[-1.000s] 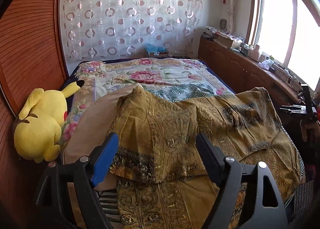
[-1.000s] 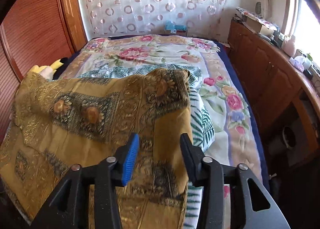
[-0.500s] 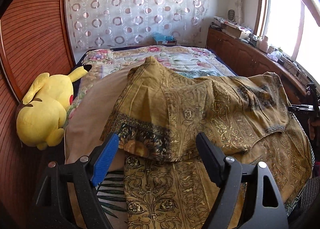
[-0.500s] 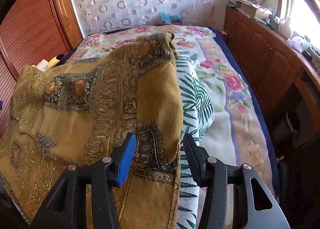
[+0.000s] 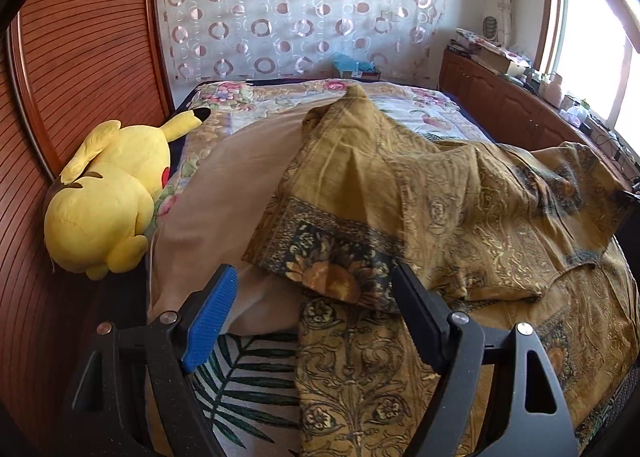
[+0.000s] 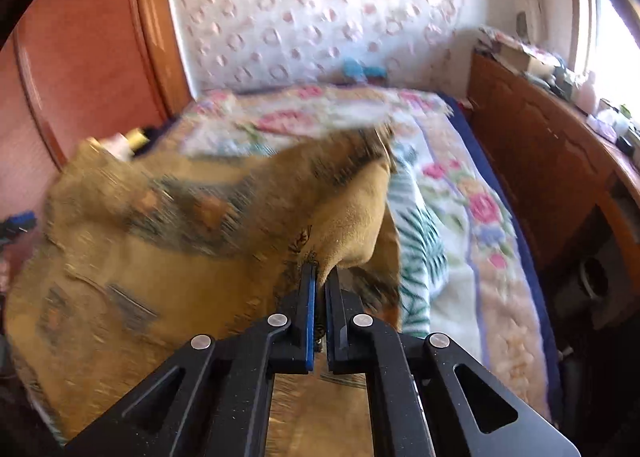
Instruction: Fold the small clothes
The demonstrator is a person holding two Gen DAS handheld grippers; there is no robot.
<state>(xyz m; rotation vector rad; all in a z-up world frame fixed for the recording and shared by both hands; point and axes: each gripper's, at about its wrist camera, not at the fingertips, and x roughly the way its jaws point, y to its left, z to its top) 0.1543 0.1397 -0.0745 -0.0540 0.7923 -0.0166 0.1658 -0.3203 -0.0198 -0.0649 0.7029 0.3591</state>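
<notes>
A mustard-gold patterned garment (image 5: 440,217) lies spread over the bed, its left sleeve folded inward with a dark floral cuff (image 5: 332,257) facing me. My left gripper (image 5: 312,297) hovers just in front of that cuff, open, nothing between its fingers. In the right wrist view the same garment (image 6: 160,237) is blurred by motion. My right gripper (image 6: 322,273) is shut on the garment's right sleeve edge, and the cloth rises in a peak from the pads.
A yellow plush toy (image 5: 108,197) lies at the bed's left edge beside a beige pillow (image 5: 224,209). The floral bedspread (image 6: 460,217) shows to the right. A wooden cabinet (image 6: 552,161) runs along the right; a wood panel wall (image 5: 80,57) stands to the left.
My right gripper has closed on the sleeve edge, and that view is now blurred. My left gripper has sunk closer to the folded cuff and stayed open.
</notes>
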